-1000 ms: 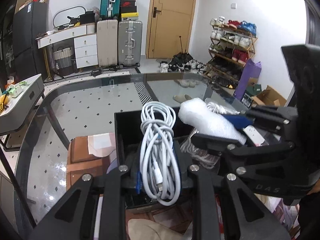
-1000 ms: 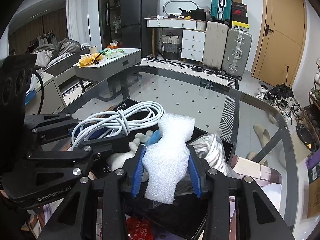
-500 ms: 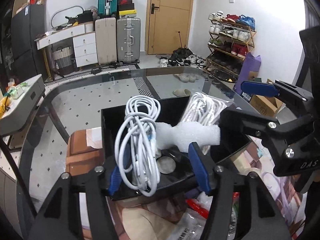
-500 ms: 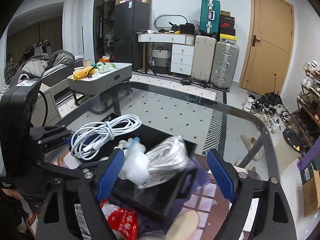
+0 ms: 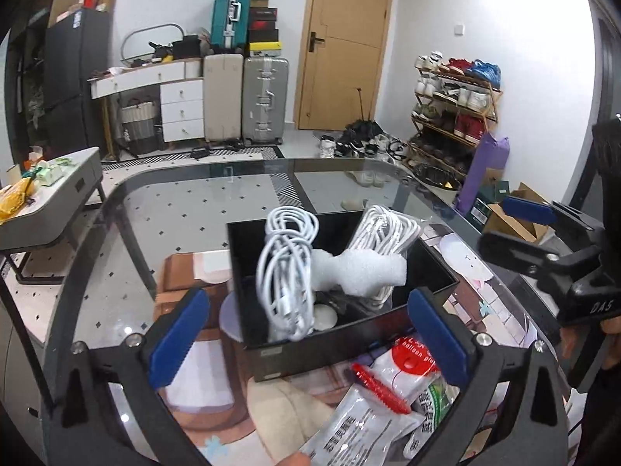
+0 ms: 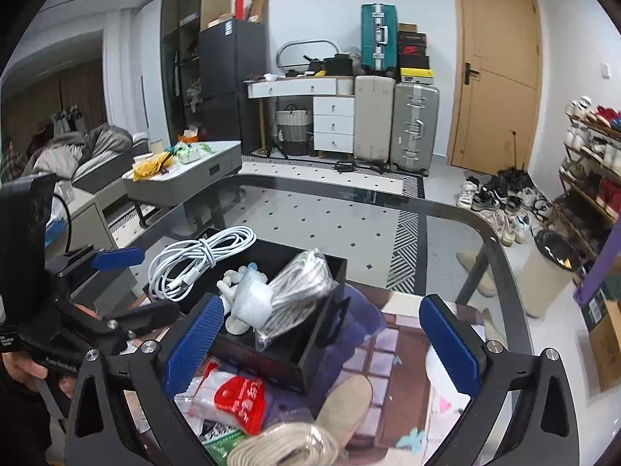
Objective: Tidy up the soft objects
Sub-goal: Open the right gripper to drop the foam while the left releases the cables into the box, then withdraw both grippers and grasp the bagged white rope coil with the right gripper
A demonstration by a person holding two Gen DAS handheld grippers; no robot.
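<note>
Both grippers, left and right, have just opened their jaws wide, holding nothing. The white cable coil leans upright in the black box and may topple out over its wall; the foam piece perches loosely on top.

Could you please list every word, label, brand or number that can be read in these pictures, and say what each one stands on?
"DAS": black body of the right hand-held gripper, end of a longer word that is cut off.
"balloon glu": red-and-white plastic packet, rest hidden.
"GenRobot": black body of the left hand-held gripper, blurred and partly cut off, so uncertain.
Chinese print on the white flat plastic pouch: too blurred to read.
Label on the black open storage box: too small to read.
</note>
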